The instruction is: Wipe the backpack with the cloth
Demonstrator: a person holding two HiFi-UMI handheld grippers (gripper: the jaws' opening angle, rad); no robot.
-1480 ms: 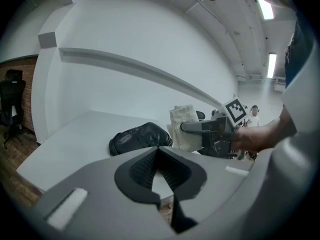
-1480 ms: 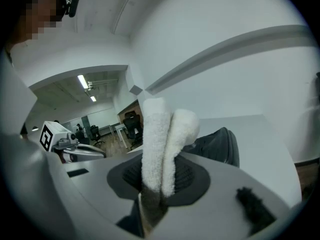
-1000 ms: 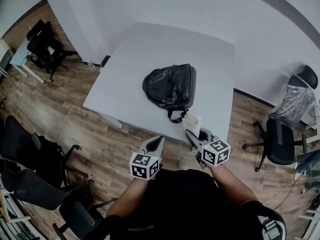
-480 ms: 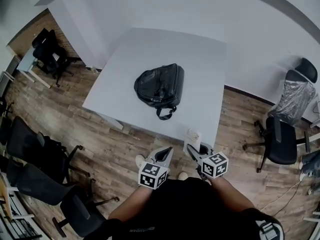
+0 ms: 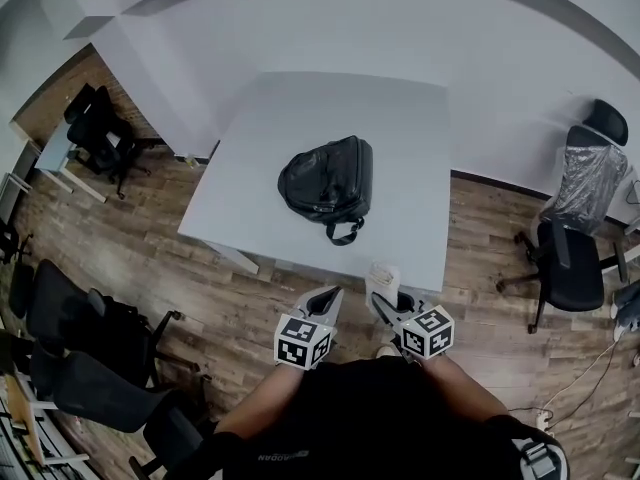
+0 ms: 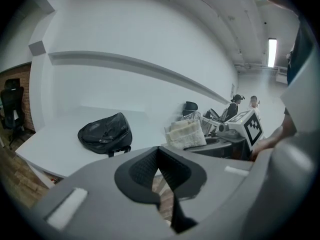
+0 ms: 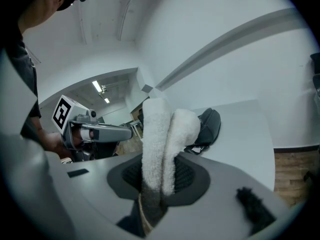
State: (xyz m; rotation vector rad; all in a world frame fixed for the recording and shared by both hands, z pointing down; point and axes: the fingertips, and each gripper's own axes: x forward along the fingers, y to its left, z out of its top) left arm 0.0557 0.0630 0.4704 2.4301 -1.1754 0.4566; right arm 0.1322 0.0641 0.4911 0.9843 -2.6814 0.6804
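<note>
The approach was in hand. At lower centre the right gripper (image 5: 388, 303) pinched the folded cloth (image 5: 382, 274); the left gripper (image 5: 324, 300) was pressed together, empty. The backpack (image 5: 326, 182) lay mid-frame on the table (image 5: 410, 128), well apart. Next, the cloth likely needed carrying forward onto it.

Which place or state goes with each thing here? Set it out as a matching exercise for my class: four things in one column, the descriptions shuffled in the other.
Things
1. backpack
2. cloth
3. left gripper
4. right gripper

Descriptions
A. jaws together, nothing between them
B. lying on the white table
C. held short of the table's near edge, clamped on something
D. pale, folded, sticking up from between two jaws

Pairs: 1-B, 2-D, 3-A, 4-C
</note>
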